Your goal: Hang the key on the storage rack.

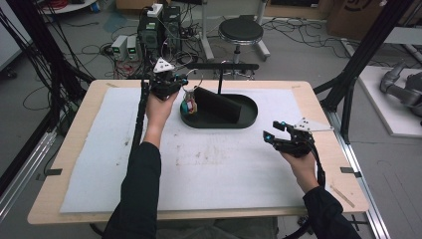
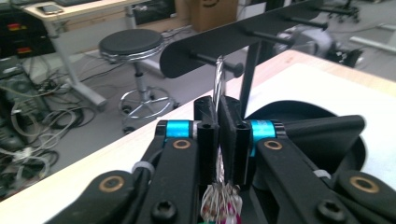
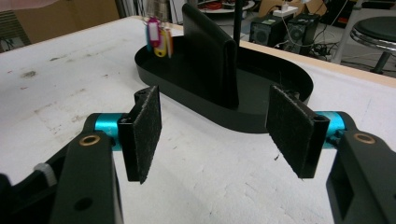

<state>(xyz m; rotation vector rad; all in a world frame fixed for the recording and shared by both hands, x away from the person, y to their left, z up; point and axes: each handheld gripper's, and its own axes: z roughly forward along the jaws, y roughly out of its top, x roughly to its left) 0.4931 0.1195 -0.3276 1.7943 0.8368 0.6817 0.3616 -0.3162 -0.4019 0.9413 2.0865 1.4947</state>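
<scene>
The high view looks forward and down from above the person's side onto the whole table (image 1: pixel 74 164), with floor and a stool (image 1: pixel 241 31) beyond. The left gripper view sits very close behind its own jaws, facing a hook rack (image 2: pixel 243 35) and the same stool (image 2: pixel 131 44). The right gripper view looks low across the table from farther off, sharing the black oval tray (image 3: pixel 261 122) with the high view (image 1: pixel 219 123).
</scene>
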